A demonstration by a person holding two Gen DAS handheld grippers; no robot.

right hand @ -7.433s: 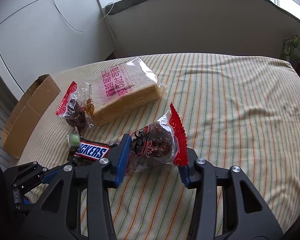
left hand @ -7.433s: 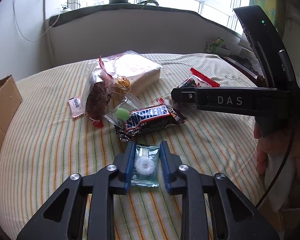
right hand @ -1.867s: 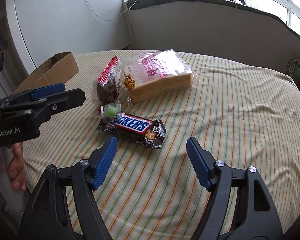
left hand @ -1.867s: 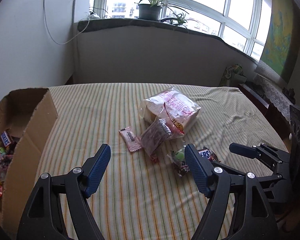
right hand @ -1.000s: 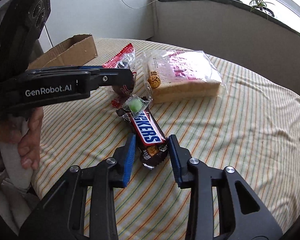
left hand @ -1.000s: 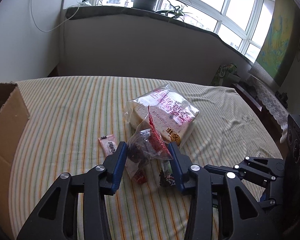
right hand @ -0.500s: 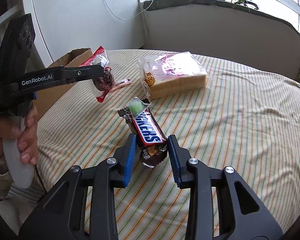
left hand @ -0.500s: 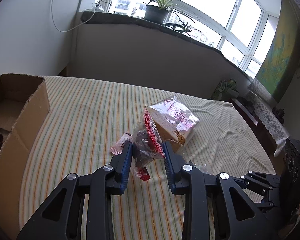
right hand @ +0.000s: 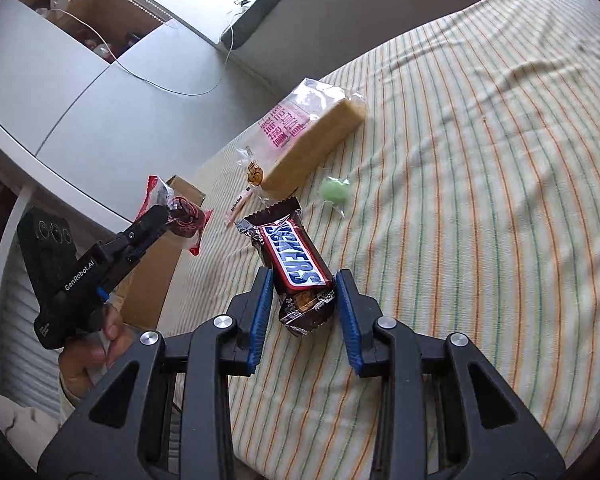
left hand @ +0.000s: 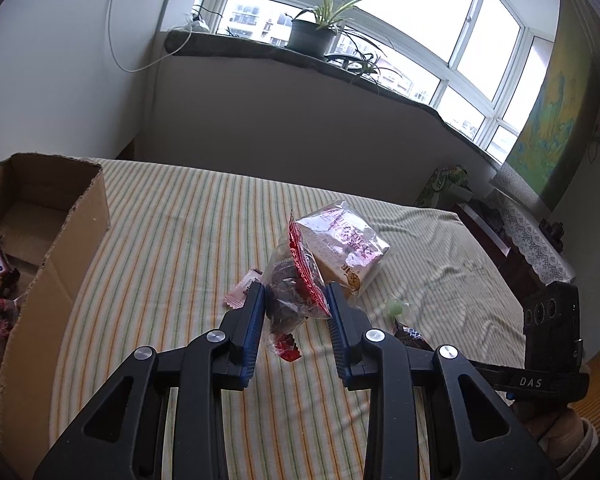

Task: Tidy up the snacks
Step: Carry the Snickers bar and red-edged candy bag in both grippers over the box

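The left gripper (left hand: 296, 312) is clamped on a red-edged clear packet of dark snack (left hand: 294, 288), lifted off the striped cloth (left hand: 172, 240); in the right wrist view the packet hangs in the air in front of the cardboard box (right hand: 156, 276). The right gripper (right hand: 304, 304) pinches the Snickers bar (right hand: 296, 268) across its width near one crimped end, the bar's long axis running from the pads out toward 11 o'clock, its far end free above the cloth.

The relation that matters is where the box lies. In the left wrist view the cardboard box (left hand: 60, 248) sits at about 9 o'clock from the held packet, its open top facing up, with another Snickers and other sweets already inside. The left hand looks the nearer of the two; from the right gripper the box is out at 10 o'clock, past the left tool, so the right probably has the longer reach and may need the left out of the way first.

On the cloth there are a bagged sponge cake (left hand: 346, 244) at 1 o'clock from the left pads, a small pink sachet (left hand: 242, 288) at 10 o'clock just beside them, and a green wrapped sweet (right hand: 334, 192) at 12 o'clock from the right gripper, near the cake
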